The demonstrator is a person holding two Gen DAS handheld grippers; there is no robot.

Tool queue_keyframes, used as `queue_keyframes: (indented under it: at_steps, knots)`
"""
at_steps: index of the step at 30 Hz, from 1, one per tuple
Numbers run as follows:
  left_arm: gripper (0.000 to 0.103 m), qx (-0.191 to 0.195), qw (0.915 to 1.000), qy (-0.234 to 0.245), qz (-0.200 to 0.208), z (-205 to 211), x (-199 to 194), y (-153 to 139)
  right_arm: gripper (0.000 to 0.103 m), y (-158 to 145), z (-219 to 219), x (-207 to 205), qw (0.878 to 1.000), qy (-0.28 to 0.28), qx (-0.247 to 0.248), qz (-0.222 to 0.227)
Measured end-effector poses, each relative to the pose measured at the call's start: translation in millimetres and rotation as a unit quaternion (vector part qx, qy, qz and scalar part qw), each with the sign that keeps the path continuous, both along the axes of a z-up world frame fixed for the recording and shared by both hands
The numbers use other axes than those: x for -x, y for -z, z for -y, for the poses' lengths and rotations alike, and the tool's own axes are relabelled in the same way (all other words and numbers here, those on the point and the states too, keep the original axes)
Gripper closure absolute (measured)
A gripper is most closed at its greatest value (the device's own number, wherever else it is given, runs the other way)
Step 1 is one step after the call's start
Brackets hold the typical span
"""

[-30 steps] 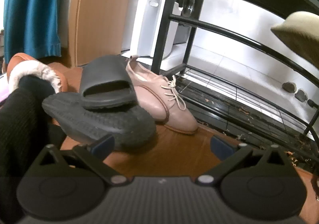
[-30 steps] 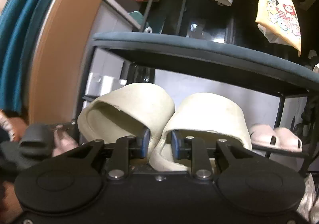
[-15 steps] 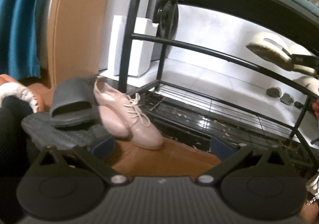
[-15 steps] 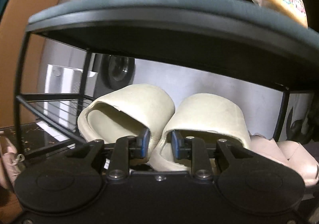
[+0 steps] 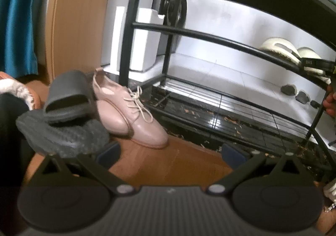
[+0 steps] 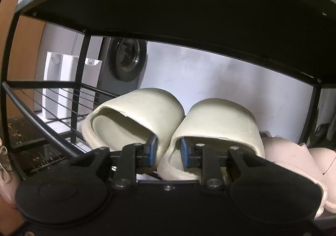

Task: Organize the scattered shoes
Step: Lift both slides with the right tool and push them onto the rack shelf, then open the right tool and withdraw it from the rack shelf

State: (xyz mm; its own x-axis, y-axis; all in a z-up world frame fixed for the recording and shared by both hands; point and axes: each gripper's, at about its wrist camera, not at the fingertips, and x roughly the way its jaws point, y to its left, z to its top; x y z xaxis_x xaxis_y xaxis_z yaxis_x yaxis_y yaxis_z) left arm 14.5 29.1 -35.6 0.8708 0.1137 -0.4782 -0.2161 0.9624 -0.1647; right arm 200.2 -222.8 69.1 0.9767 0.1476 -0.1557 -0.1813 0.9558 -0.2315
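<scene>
Since a second ago, the right hand-held gripper (image 6: 167, 149), clenched on two cream slippers (image 6: 138, 118), has carried them under the shoe rack (image 6: 147, 15) top onto the middle shelf. Two pink shoes (image 6: 294, 156) sit alongside. The left hand-held gripper (image 5: 171, 152) is released above the floor.

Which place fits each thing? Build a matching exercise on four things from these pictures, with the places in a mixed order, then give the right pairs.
Things
1. cream slippers
2. pink lace-up shoes
3. grey slide sandal
4. left gripper

Places
A. on the wooden floor beside the rack's leg
B. pinched together in the right gripper, at the rack's upper shelf
C. lying on top of an upturned dark sole
D. open, hovering above bare floor

Pairs: 1-B, 2-A, 3-C, 4-D
</scene>
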Motion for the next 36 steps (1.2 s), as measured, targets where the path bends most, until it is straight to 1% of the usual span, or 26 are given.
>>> queue_keyframes:
  at_steps: [2,3,7,9,11,13,14,18,19,22,23,25,27,30,31,32,34,35,36]
  knots:
    - [0.001,-0.004,1.0000,0.005,0.004,3,2,-1,0.073,2,1,-1,1.000,-0.001,-0.004,0.001]
    - [0.001,-0.007,0.9999,0.007,0.007,4,3,-2,0.072,2,2,-1,1.000,-0.001,-0.008,0.000]
    - [0.001,-0.006,0.9999,0.009,0.012,5,4,-3,0.071,0,13,-4,0.998,-0.002,-0.054,-0.015]
    - [0.001,-0.006,0.9999,0.008,0.010,5,5,-3,0.062,-1,17,-3,0.998,0.004,-0.061,-0.016]
    - [0.001,-0.006,0.9999,0.008,0.009,4,5,-3,0.047,-1,20,-2,0.997,0.011,-0.069,-0.017]
    - [0.001,-0.006,0.9999,0.007,0.009,4,6,-4,0.040,-1,24,-2,0.996,0.018,-0.081,-0.020]
    - [0.001,-0.007,0.9999,0.008,0.010,4,6,-4,0.037,-1,26,0,0.996,0.020,-0.086,-0.020]
    - [0.001,-0.006,0.9999,0.009,0.013,3,8,-6,0.036,-2,29,10,0.994,0.029,-0.100,-0.020]
    - [0.001,-0.005,0.9999,0.009,0.013,3,8,-6,0.033,-3,29,13,0.994,0.030,-0.102,-0.021]
    - [0.001,-0.007,0.9998,0.011,0.013,3,9,-6,0.018,-5,26,30,0.995,0.038,-0.092,-0.008]
    - [0.001,-0.008,0.9998,0.011,0.013,3,9,-5,0.013,-5,23,38,0.996,0.040,-0.080,0.001]
    - [0.001,-0.013,0.9998,0.011,0.010,3,8,-4,0.004,-6,12,58,0.998,0.042,-0.041,0.025]
    - [0.001,-0.023,0.9997,0.010,0.007,2,8,-3,0.000,-6,-5,72,0.998,0.047,-0.004,0.047]
    - [0.001,-0.045,0.9990,0.004,-0.002,-1,6,-1,0.000,-4,-28,87,0.996,0.062,0.019,0.056]
    - [0.001,-0.054,0.9985,0.001,-0.006,-2,6,-1,0.000,-3,-41,94,0.996,0.068,0.023,0.049]
    - [0.001,-0.062,0.9980,-0.004,-0.010,-6,5,0,0.000,-2,-55,99,0.997,0.072,0.019,0.037]
    - [0.001,-0.070,0.9974,-0.010,-0.014,-12,5,0,0.000,-3,-70,109,0.997,0.076,-0.011,0.015]
    - [0.001,-0.072,0.9972,-0.011,-0.016,-16,4,-1,0.000,-3,-78,117,0.996,0.080,-0.041,0.000]
    - [0.001,-0.075,0.9969,-0.013,-0.020,-22,4,-1,0.000,-1,-84,128,0.992,0.087,-0.088,-0.019]
